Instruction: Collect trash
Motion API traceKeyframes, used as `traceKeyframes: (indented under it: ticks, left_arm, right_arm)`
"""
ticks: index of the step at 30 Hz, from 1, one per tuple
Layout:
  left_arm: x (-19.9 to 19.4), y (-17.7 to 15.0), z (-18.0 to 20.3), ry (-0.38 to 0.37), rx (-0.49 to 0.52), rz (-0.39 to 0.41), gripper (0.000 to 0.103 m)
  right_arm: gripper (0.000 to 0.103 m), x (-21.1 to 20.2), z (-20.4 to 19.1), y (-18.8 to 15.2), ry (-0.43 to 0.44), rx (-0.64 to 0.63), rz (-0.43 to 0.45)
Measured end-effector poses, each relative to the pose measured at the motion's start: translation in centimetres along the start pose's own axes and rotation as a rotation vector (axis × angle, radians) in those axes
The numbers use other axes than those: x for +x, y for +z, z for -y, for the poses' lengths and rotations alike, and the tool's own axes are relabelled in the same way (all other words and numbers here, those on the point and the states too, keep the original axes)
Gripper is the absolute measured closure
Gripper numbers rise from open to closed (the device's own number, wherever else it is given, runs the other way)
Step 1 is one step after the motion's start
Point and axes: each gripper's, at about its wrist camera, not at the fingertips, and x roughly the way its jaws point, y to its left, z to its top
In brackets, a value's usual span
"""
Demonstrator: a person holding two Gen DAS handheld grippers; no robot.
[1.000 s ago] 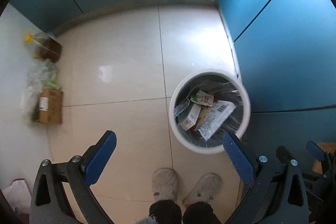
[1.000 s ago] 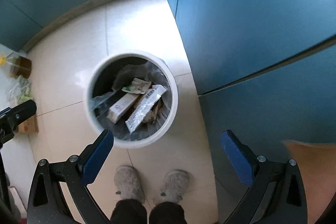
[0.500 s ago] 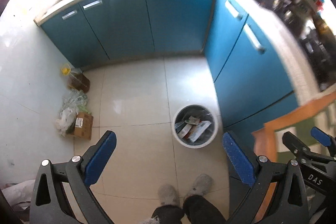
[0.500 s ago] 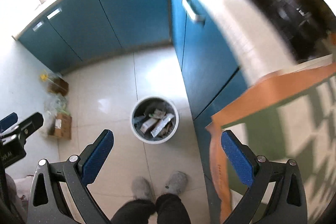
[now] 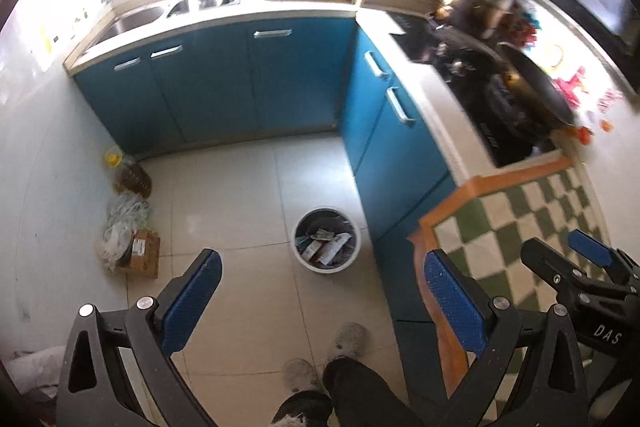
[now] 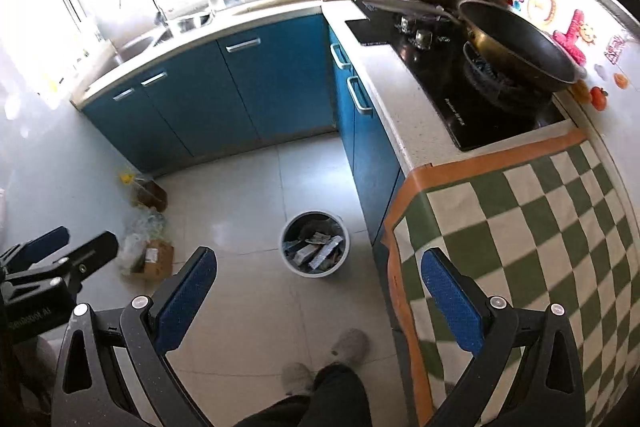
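Overhead, both grippers, left gripper [image 5: 322, 291] and right gripper [image 6: 318, 287], hang spread and empty; a careless reach could knock over the trash bin [image 5: 327, 245].

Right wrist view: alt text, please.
The open right gripper hangs high above a white trash bin of wrappers on the tiled kitchen floor, beside blue cabinets and a green-checked tablecloth.

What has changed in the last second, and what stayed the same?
Both grippers rose and pulled back from the bin: it filled much of each view a second ago and now looks small on the floor, with the counter, stove and checked cloth in view. Left gripper and right gripper stayed open and empty; nothing was taken or released. The bin and its trash did not move.
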Motion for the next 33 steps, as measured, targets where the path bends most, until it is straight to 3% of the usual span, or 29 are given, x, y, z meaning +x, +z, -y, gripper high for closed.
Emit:
traceKeyframes:
  ticks: [11,16,33]
  left_arm:
    - [-6.5,-1.3,0.4,-0.121,-0.025,0.035,0.000]
    - [-6.8,-1.9,0.8,-0.136,-0.049,0.023,0.000]
    - [-6.8,-4.1,1.4,-0.125,-0.090,-0.015,0.000]
  right_arm:
    - [0.000,-8.1,-0.8,-2.4,0.142,0.002,0.012]
    - [0.000,-8.4,0.1,-2.8,0.196,-0.017,-0.019]
    - [0.000,-7.4,2.2,-2.8,0.251,-0.051,-0.084]
